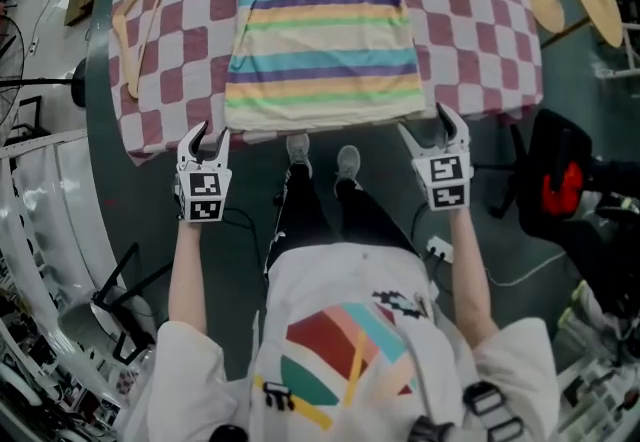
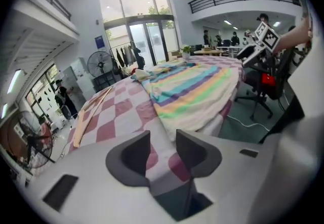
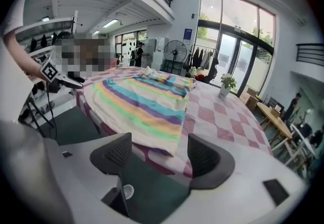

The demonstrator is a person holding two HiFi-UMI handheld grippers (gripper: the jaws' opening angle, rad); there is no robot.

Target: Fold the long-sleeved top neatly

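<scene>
— Your left gripper [image 1: 203, 142] and right gripper [image 1: 435, 130]?
— Both sit just off the table's [image 1: 470, 30] near edge, jaws apart, empty.
— And the striped top [image 1: 322, 40]?
— Flat on the table, hem at that edge.

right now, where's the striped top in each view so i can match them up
Head view: the striped top lies at top centre, hem nearest the camera.
Left gripper view: it sits right of centre, stretching away toward the upper right.
Right gripper view: it sits left of centre, hem nearest the camera.
Shared landmark: the checked tablecloth under it, seen in all three.
</scene>
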